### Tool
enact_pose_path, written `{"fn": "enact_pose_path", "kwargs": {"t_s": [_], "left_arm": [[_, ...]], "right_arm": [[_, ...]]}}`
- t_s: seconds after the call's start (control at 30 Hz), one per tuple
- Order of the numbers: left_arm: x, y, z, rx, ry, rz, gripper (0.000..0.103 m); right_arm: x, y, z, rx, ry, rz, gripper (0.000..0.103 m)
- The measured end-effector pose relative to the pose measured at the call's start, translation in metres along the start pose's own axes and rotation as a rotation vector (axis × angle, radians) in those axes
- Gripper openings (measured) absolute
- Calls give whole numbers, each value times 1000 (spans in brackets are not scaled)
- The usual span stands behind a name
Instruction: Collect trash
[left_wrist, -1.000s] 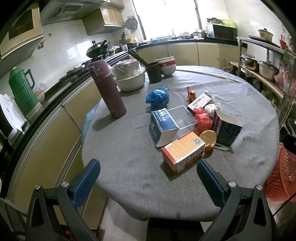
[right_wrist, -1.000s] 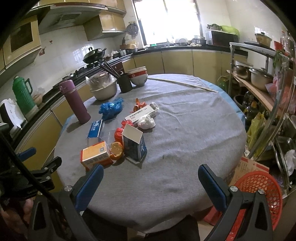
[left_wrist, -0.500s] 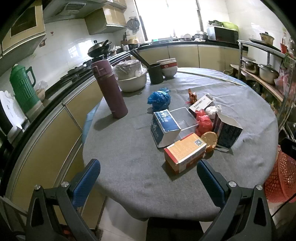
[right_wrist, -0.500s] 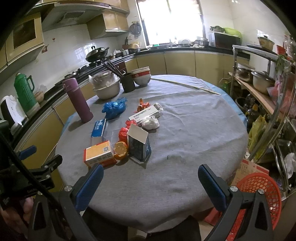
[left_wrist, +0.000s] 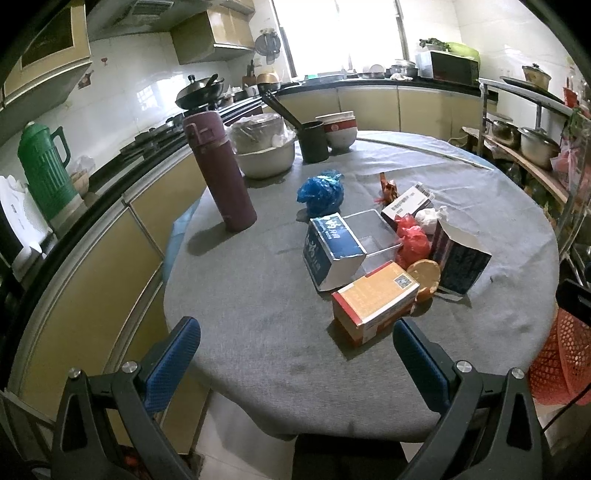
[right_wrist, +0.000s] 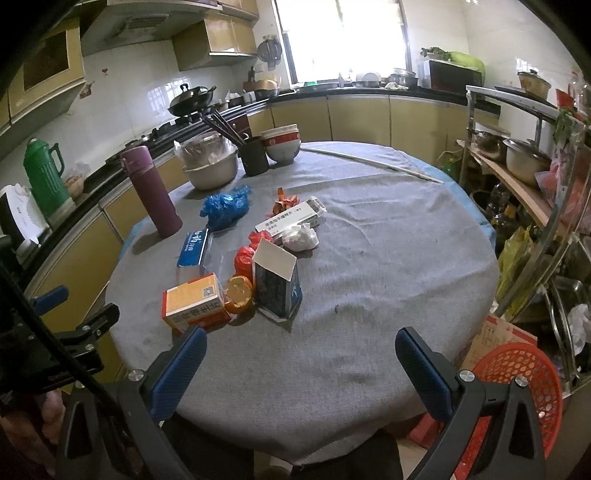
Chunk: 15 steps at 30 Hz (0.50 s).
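both our grippers, left (left_wrist: 295, 354) n right (right_wrist: 301, 363), hang wide open w/ nothing held. risk imo: grabbing the orange box (left_wrist: 375, 301) could knock the peel (left_wrist: 426, 277) n dark carton (left_wrist: 460, 262) over, they're packed tight.

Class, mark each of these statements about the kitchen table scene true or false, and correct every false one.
1. Both grippers are open and hold nothing. True: left gripper and right gripper are empty.
2. The maroon flask lies on its side. False: it stands upright.
3. The orange box is the piece of trash nearest the left gripper. True.
4. The red basket stands on the table. False: it sits low beside the table, off its edge.
5. The blue crumpled bag lies between the flask and the long white box. True.
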<state>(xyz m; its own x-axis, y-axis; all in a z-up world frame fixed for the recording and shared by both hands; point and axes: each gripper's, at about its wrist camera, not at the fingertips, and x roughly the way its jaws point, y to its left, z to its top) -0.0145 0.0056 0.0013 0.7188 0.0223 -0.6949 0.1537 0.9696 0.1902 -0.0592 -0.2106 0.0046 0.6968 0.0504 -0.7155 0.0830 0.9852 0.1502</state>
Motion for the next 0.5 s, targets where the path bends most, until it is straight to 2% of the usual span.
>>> {"fn": "enact_pose_path", "kwargs": {"t_s": [0.3, 0.37, 0.43, 0.5], "left_arm": [[14, 17, 1, -61, 49, -20, 103], [17, 18, 2, -65, 52, -44, 103], [23, 19, 5, -76, 50, -99, 103], [35, 20, 7, -74, 61, -151, 103]], "right_arm": [[16, -5, 6, 56, 11, 53, 103], [20, -3, 9, 51, 3, 66, 103], [27, -1, 12, 37, -10, 77, 102], [36, 2, 16, 16, -14, 91, 95]]}}
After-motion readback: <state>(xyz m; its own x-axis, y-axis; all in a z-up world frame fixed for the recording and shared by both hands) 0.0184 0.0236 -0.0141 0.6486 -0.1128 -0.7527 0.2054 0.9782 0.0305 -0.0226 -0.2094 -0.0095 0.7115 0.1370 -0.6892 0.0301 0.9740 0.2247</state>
